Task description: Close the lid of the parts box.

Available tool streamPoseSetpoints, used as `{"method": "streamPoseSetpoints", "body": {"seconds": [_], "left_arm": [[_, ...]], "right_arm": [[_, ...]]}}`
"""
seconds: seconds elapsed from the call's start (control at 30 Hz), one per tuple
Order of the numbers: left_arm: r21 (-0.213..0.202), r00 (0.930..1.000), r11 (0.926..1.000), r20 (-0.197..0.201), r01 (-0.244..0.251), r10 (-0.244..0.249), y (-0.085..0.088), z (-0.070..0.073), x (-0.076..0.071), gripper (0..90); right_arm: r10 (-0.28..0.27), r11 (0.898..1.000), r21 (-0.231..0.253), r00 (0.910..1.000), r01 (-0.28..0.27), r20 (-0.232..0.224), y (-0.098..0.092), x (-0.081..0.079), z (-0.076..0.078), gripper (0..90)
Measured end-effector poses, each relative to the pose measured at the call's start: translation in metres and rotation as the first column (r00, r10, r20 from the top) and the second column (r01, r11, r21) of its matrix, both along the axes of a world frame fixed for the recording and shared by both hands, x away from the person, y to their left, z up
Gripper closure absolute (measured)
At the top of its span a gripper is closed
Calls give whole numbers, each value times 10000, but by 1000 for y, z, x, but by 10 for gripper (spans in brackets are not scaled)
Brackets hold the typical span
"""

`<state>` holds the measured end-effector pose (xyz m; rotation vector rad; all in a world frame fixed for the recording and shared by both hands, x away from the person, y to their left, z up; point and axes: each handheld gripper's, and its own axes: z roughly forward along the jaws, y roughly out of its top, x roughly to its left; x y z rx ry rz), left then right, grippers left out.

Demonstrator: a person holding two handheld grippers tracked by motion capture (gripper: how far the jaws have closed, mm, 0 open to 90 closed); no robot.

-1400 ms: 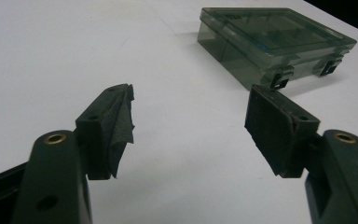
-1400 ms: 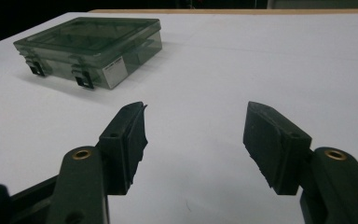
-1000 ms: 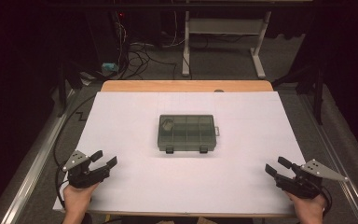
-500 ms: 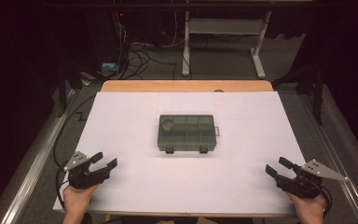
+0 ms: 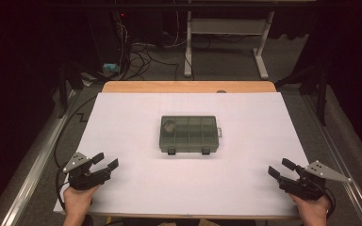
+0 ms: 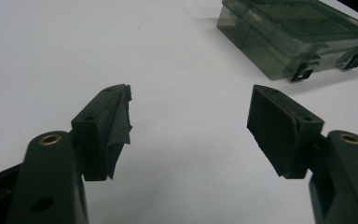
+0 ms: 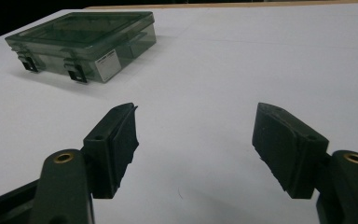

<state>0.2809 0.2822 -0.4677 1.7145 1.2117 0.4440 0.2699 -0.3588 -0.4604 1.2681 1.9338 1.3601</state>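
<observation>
Two open grippers waited short of the closed box.
Left gripper [image 5: 104, 161] held its jaws apart, empty; the box [image 5: 188, 134] lay ahead, between both, latches [image 6: 303, 71] facing them. Right gripper [image 5: 281, 168] had just widened, empty. Best approach, I judged: pinch each latch squarely, steadying the lid.

A smoky translucent grey-green box [image 5: 188, 134] with black latches and a white label is sitting on a plain white sheet [image 5: 122, 127]. Tan wood is showing at the table's [image 5: 188, 87] far edge. Both grippers are showing black.
</observation>
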Motion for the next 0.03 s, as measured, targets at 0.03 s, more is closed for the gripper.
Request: {"method": "streamPoseSetpoints", "body": {"seconds": [0.03], "left_arm": [[-7,10000,10000,-12,5,-5,0,0,0,305]], "right_arm": [[-3,10000,6,10000,3,-9,0,0,0,309]]}}
